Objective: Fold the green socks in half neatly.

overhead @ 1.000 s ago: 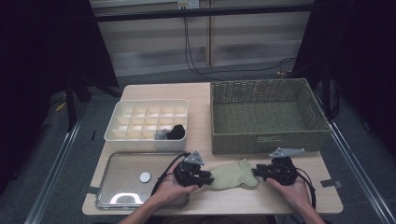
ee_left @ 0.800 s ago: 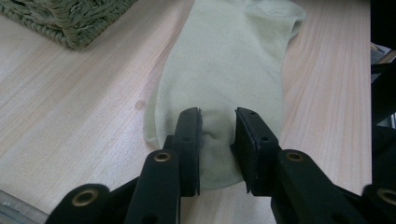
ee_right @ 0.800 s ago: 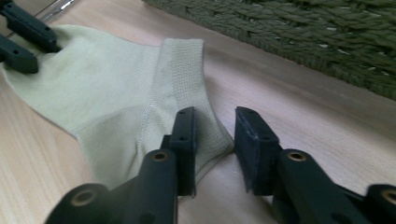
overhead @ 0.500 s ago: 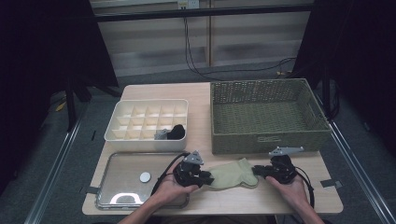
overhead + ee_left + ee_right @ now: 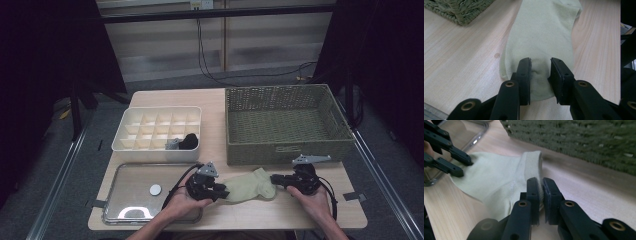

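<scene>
Left tool (image 5: 216, 190) clamps the pale green cotton sock's (image 5: 248, 186) toe, right tool (image 5: 278, 180), jaws just closed, pinches only the cuff edge, so a pull may slip it free.

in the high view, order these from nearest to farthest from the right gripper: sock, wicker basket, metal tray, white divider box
From the right gripper:
1. sock, at its fingers, toward the left gripper.
2. wicker basket, just behind it.
3. metal tray, far left at the near edge.
4. white divider box, back left; close to the tray's distance, so these last two are hard to rank.
</scene>
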`<state>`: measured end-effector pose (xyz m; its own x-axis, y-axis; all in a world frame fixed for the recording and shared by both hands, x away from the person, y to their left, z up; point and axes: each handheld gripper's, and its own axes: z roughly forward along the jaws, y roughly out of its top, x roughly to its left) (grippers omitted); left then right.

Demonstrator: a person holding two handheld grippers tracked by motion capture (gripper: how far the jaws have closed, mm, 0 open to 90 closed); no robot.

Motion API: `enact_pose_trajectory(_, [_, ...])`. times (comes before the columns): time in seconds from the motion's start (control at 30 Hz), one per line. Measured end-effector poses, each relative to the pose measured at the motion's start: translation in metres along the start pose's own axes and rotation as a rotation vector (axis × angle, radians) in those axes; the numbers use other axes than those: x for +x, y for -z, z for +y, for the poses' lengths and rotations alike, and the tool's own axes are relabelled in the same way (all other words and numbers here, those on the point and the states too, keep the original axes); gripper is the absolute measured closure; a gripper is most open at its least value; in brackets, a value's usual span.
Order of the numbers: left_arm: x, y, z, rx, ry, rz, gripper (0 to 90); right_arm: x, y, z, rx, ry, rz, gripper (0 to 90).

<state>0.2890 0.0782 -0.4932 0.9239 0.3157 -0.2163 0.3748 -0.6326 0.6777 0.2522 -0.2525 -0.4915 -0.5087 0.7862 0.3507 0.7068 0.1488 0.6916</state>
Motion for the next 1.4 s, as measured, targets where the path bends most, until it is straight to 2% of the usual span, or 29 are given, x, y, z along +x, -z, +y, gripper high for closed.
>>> enact_pose_trajectory(0.03, [0.001,0.0,0.001,0.0,0.005,-0.018,69.6,0.0,0.0,0.001,-0.003,0.001,0.004,84.1])
enact_pose_trajectory(0.13, [0.0,-0.001,0.002,-0.02,0.012,-0.017,69.2,0.001,0.002,0.002,-0.013,0.003,0.011,84.2])
enact_pose_trajectory(0.23, [0.001,0.002,0.008,-0.007,-0.003,-0.007,68.6,0.002,0.003,0.004,-0.026,0.006,0.024,84.2])
enact_pose_trajectory(0.3, [0.001,0.0,0.012,-0.047,0.009,-0.018,68.3,0.004,0.002,0.005,-0.023,0.013,0.032,84.2])
enact_pose_trajectory(0.4, [0.002,-0.003,0.018,-0.051,0.006,-0.023,68.7,0.005,0.002,0.006,-0.024,0.013,0.033,84.2])
enact_pose_trajectory(0.43, [0.001,-0.006,0.02,-0.039,-0.002,-0.026,68.7,0.005,0.002,0.007,-0.025,0.017,0.034,84.2])
enact_pose_trajectory(0.47, [0.0,-0.01,0.021,-0.049,0.005,-0.031,69.0,0.006,0.002,0.007,-0.023,0.014,0.033,84.2])
enact_pose_trajectory(0.5, [-0.001,-0.013,0.023,-0.037,-0.005,-0.033,69.2,0.006,0.002,0.008,-0.024,0.014,0.033,84.2])
enact_pose_trajectory(0.67, [-0.01,-0.024,0.03,-0.036,-0.035,-0.061,69.3,0.009,0.003,0.01,-0.032,0.018,0.04,84.2])
enact_pose_trajectory(0.77, [-0.012,-0.033,0.031,-0.003,-0.053,-0.046,69.0,0.01,0.004,0.011,-0.035,0.02,0.045,84.2])
enact_pose_trajectory(0.8, [-0.012,-0.033,0.031,-0.003,-0.053,-0.046,68.7,0.01,0.004,0.011,-0.035,0.02,0.045,84.2])
enact_pose_trajectory(0.83, [-0.013,-0.036,0.031,0.018,-0.053,-0.046,68.7,0.01,0.004,0.012,-0.039,0.026,0.049,84.2])
enact_pose_trajectory(0.9, [-0.014,-0.037,0.031,0.009,-0.067,-0.047,67.9,0.014,0.006,0.014,-0.047,0.028,0.055,84.1])
enact_pose_trajectory(1.0, [-0.014,-0.037,0.03,0.008,-0.061,-0.049,68.1,0.016,0.007,0.017,-0.055,0.039,0.062,84.1])
enact_pose_trajectory(1.03, [-0.013,-0.036,0.031,0.03,-0.077,-0.042,68.2,0.019,0.007,0.02,-0.06,0.041,0.064,84.1])
enact_pose_trajectory(1.23, [-0.015,-0.037,0.031,0.02,-0.075,-0.037,68.2,0.026,0.009,0.028,-0.081,0.05,0.082,84.0])
enact_pose_trajectory(1.3, [-0.014,-0.038,0.031,0.011,-0.064,-0.045,68.7,0.029,0.009,0.031,-0.087,0.056,0.088,84.0])
enact_pose_trajectory(1.37, [-0.013,-0.039,0.032,0.012,-0.069,-0.052,69.0,0.031,0.008,0.034,-0.096,0.058,0.101,83.9])
enact_pose_trajectory(1.4, [-0.015,-0.039,0.032,0.013,-0.062,-0.034,69.2,0.034,0.007,0.036,-0.098,0.062,0.11,83.9])
